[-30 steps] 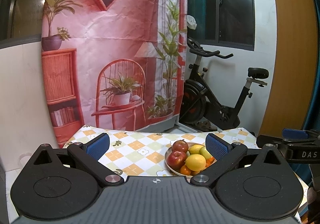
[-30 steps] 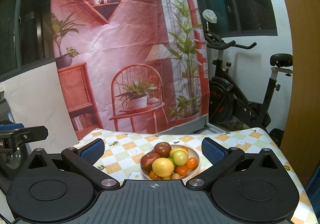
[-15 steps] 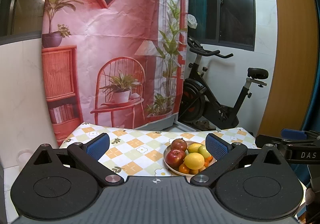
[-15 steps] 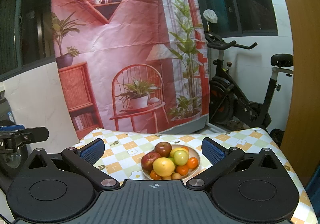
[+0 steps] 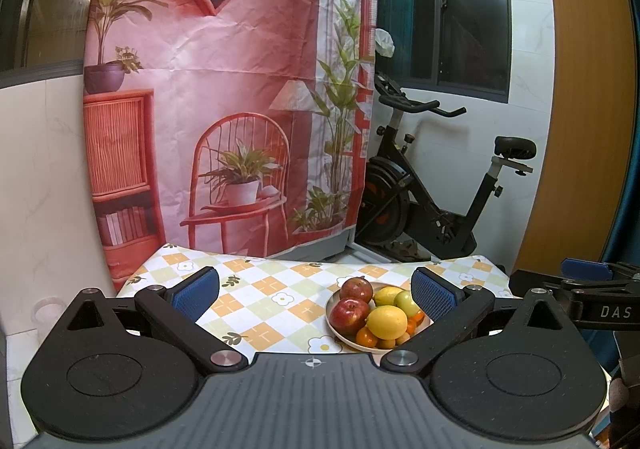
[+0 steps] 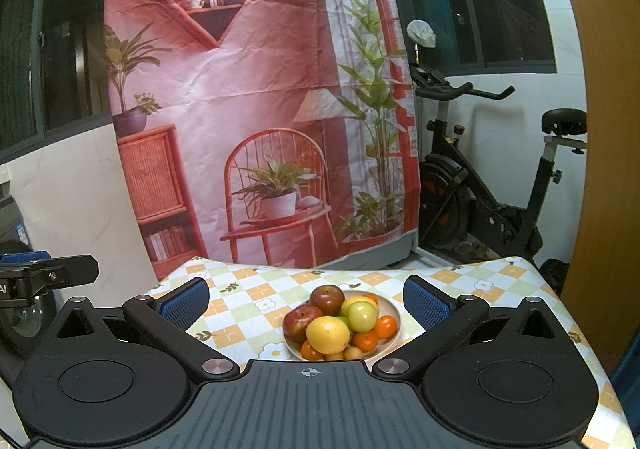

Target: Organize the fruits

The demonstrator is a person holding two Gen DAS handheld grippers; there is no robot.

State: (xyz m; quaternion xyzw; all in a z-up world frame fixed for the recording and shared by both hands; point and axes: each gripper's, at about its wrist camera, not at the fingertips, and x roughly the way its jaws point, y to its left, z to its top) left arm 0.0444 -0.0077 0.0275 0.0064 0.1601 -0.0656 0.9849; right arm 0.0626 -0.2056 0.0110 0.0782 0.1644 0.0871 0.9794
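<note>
A pale bowl (image 5: pixel 335 332) (image 6: pixel 394 311) on the checkered tablecloth holds a pile of fruit: two red apples (image 5: pixel 349 313) (image 6: pixel 300 324), a yellow lemon (image 5: pixel 387 322) (image 6: pixel 327 334), a green apple (image 6: pixel 363 315) and several small oranges (image 6: pixel 386 326). My left gripper (image 5: pixel 315 291) is open and empty, held above the near edge of the table with the bowl toward its right finger. My right gripper (image 6: pixel 305 301) is open and empty, with the bowl between its fingers and some way ahead.
The table (image 6: pixel 492 277) carries a yellow, green and white checkered cloth. A pink printed backdrop (image 6: pixel 256 109) hangs behind it. An exercise bike (image 6: pixel 480 185) stands at the back right. A wooden panel (image 5: pixel 580 109) is on the right.
The left gripper has drifted a little, so the bowl sits slightly lower and more leftward in its view. The right view is nearly unchanged. Both grippers stay open.
</note>
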